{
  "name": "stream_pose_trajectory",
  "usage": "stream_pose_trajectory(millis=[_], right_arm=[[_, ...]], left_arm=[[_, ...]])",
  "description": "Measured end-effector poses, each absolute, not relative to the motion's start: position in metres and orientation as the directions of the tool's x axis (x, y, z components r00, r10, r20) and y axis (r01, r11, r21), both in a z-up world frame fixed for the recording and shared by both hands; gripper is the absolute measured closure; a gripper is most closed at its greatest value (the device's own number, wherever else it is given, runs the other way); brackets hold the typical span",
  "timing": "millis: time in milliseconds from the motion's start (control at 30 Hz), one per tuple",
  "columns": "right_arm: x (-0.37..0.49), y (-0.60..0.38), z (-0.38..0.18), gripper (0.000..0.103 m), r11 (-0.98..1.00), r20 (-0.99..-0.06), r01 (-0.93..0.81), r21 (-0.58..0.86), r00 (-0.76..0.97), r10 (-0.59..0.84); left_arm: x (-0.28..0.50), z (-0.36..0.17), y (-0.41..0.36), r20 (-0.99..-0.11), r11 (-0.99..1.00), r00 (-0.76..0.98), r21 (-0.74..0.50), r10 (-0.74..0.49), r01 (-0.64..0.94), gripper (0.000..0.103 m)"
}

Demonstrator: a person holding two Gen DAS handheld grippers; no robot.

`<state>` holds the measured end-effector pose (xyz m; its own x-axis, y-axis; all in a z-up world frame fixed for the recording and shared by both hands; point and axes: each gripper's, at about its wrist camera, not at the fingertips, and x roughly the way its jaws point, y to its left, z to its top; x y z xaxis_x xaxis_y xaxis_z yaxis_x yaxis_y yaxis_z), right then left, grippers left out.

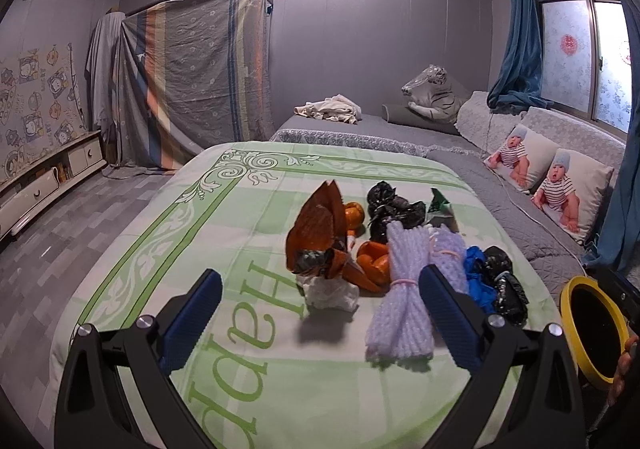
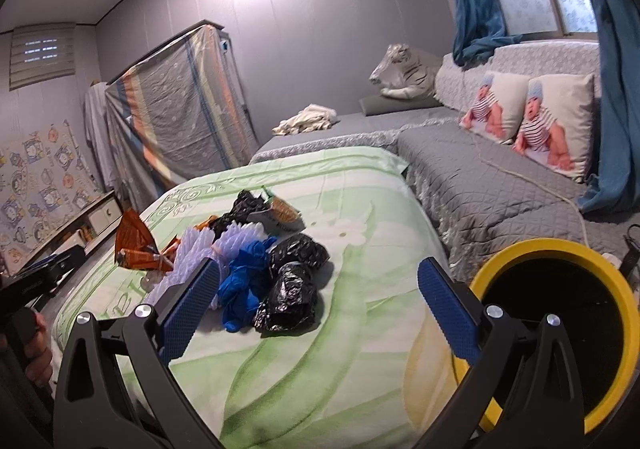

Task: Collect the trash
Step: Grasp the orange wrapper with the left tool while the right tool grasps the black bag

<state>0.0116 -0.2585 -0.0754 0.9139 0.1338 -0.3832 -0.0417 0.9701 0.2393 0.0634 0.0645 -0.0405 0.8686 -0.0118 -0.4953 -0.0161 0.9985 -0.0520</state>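
Both grippers, left (image 1: pixel 320 313) and right (image 2: pixel 319 299), gape empty; only the left view shows white tissue (image 1: pixel 332 294) (centre), while the bin (image 2: pixel 600 261) fills the right view's lower right.

A green and white patterned cloth (image 1: pixel 168 233) is spread over the tabletop. Beyond it, a grey quilted sofa (image 2: pixel 472 173) is seen along the window side, and two cushions printed with a baby in a striped top (image 2: pixel 532 117) are leaned against its backrest. A white plush tiger (image 1: pixel 434 91) is laid at the far end, with a crumpled pale cloth (image 1: pixel 330 109) near it. Blue curtains (image 1: pixel 518 29) are hung beside a frosted window (image 1: pixel 568 33). A striped sheet (image 1: pixel 192 73) is draped over a tall frame against the far wall, and a low white cabinet (image 1: pixel 44 177) is set along the left wall beneath a cartoon-printed panel (image 1: pixel 36 97).
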Motion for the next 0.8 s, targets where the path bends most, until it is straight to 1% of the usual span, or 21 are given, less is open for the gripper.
stream_pose_trajectory(millis=[100,267,367,467,567,633,667,733,767,800], right_arm=[[0.028,-0.253,-0.083,0.008,0.96,-0.4,-0.118,0.255,0.891,0.216],[0.057,-0.247,-0.094,0.008,0.958,-0.471,-0.141,0.249,0.847,0.247],[0.075,-0.246,-0.102,0.008,0.958,-0.518,-0.148,0.247,0.815,0.26],[0.091,-0.247,-0.108,0.008,0.95,-0.561,-0.161,0.266,0.776,0.288],[0.103,-0.243,-0.113,0.008,0.956,-0.59,-0.173,0.237,0.756,0.283],[0.11,-0.24,-0.116,0.009,0.951,-0.607,-0.187,0.245,0.735,0.301],[0.112,-0.24,-0.117,0.009,0.951,-0.617,-0.186,0.246,0.727,0.302],[0.119,-0.238,-0.119,0.015,0.956,-0.635,-0.18,0.233,0.716,0.29],[0.123,-0.237,-0.119,0.021,0.957,-0.644,-0.179,0.229,0.709,0.287],[0.126,-0.237,-0.12,0.022,0.957,-0.65,-0.179,0.228,0.704,0.286]], left_arm=[[0.082,-0.047,0.079,-0.522,0.996,0.853,-0.082,-0.023,-0.023,0.008],[0.113,-0.056,0.09,-0.571,0.995,0.817,-0.102,-0.078,0.023,0.008],[0.127,-0.057,0.092,-0.581,0.992,0.805,-0.106,-0.118,0.069,0.008],[0.139,-0.056,0.096,-0.586,0.984,0.792,-0.146,-0.171,0.104,0.008],[0.15,-0.056,0.093,-0.592,0.982,0.784,-0.141,-0.185,0.125,0.008],[0.157,-0.058,0.091,-0.599,0.981,0.777,-0.138,-0.192,0.136,0.008],[0.161,-0.059,0.09,-0.604,0.98,0.772,-0.138,-0.198,0.144,0.008],[0.168,-0.062,0.091,-0.617,0.98,0.761,-0.138,-0.2,0.145,0.008],[0.172,-0.064,0.091,-0.625,0.979,0.754,-0.141,-0.201,0.145,0.008],[0.173,-0.065,0.092,-0.628,0.978,0.75,-0.146,-0.209,0.15,0.008]])
